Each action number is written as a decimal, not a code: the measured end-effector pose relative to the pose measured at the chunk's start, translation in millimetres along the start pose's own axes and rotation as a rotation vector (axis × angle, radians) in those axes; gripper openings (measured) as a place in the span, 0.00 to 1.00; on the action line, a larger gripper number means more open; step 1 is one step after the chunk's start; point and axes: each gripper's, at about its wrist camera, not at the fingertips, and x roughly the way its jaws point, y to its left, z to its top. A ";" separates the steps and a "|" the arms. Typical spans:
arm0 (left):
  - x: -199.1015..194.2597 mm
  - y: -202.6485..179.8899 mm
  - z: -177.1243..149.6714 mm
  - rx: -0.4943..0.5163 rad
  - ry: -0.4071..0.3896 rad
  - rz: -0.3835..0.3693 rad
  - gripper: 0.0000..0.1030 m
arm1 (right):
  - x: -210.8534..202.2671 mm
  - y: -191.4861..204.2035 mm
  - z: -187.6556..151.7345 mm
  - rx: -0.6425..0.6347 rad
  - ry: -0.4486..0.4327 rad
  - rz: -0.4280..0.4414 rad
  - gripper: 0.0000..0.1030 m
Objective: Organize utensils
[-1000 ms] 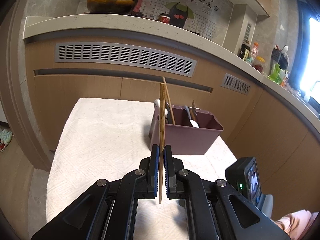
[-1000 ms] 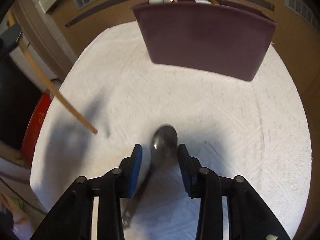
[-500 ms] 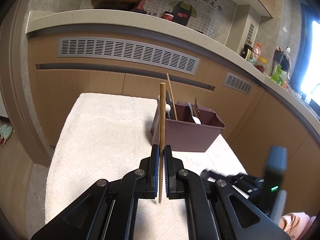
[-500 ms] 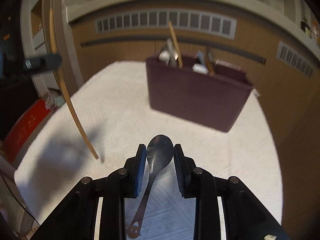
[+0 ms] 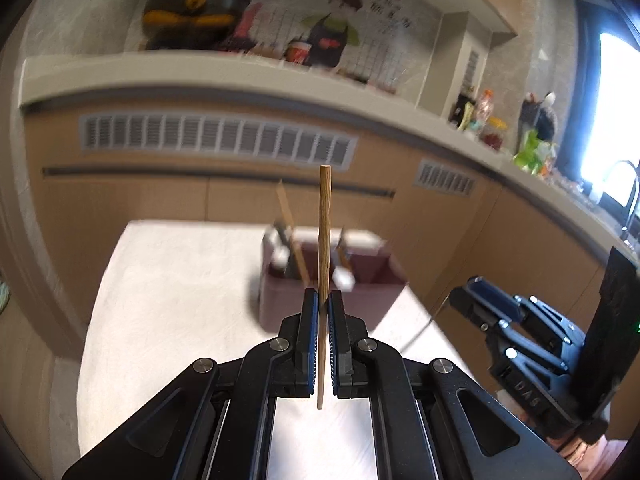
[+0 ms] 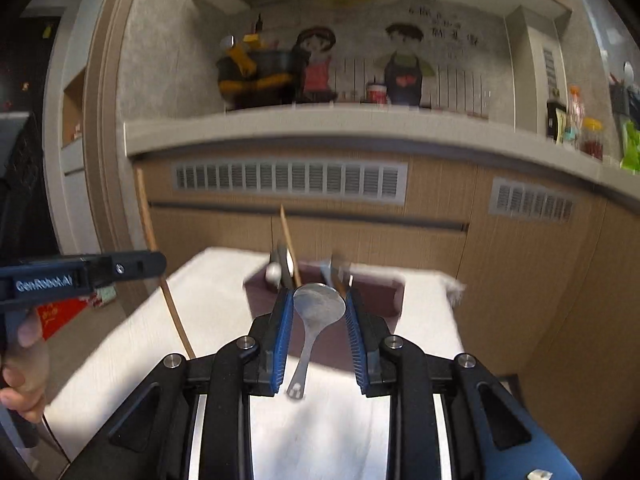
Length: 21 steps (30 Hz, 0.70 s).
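My left gripper [image 5: 323, 300] is shut on a wooden chopstick [image 5: 324, 236] and holds it upright above the white cloth. My right gripper [image 6: 319, 300] is shut on the bowl of a metal spoon [image 6: 318, 304], lifted off the cloth with its handle hanging down. A maroon utensil holder [image 5: 332, 300] stands ahead with a chopstick, a white spoon and other utensils in it; it also shows in the right wrist view [image 6: 380, 296]. The left gripper and its chopstick [image 6: 168, 296] show at the left of the right wrist view. The right gripper [image 5: 520, 332] shows at the right of the left wrist view.
A white textured cloth [image 5: 172, 300] covers the table. Behind stand wooden cabinets with vent grilles [image 5: 216, 140] and a countertop with a dark pot [image 5: 188, 16], bottles and jars [image 5: 488, 120]. A window [image 5: 616, 112] glares at the right.
My right gripper closed on the spoon and lifted it off the cloth, tilting up toward the holder. My left gripper rose slightly with the chopstick still held.
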 end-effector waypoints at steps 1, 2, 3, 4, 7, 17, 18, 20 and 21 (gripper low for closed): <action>-0.5 -3.6 13.1 0.013 -0.027 -0.004 0.05 | -2.8 -3.7 16.8 -0.013 -0.039 -0.011 0.04; -0.9 -6.5 23.3 0.024 -0.050 -0.004 0.05 | -3.4 -5.7 28.3 -0.025 -0.056 -0.014 0.02; -1.1 -10.1 37.8 0.040 -0.084 -0.004 0.05 | -2.9 -8.8 43.9 -0.036 -0.076 -0.014 0.02; -0.7 -12.9 47.9 0.052 -0.108 -0.004 0.05 | -2.5 -12.3 57.0 -0.040 -0.101 -0.015 0.02; 6.7 -19.4 76.5 0.078 -0.158 -0.012 0.05 | 6.2 -18.8 83.9 -0.060 -0.138 -0.016 0.02; 42.6 -11.5 85.1 0.053 -0.123 -0.038 0.05 | 62.9 -46.8 61.9 -0.047 0.131 -0.006 0.13; 43.0 -9.3 77.8 0.051 -0.113 -0.039 0.05 | 66.5 -50.6 52.6 -0.044 0.160 -0.023 0.25; 44.2 -6.4 63.6 0.043 -0.091 -0.040 0.05 | 75.8 -65.4 21.3 0.019 0.242 -0.091 0.44; 44.2 -3.6 55.9 0.039 -0.079 -0.038 0.05 | 79.8 -74.0 7.4 0.071 0.276 -0.122 0.48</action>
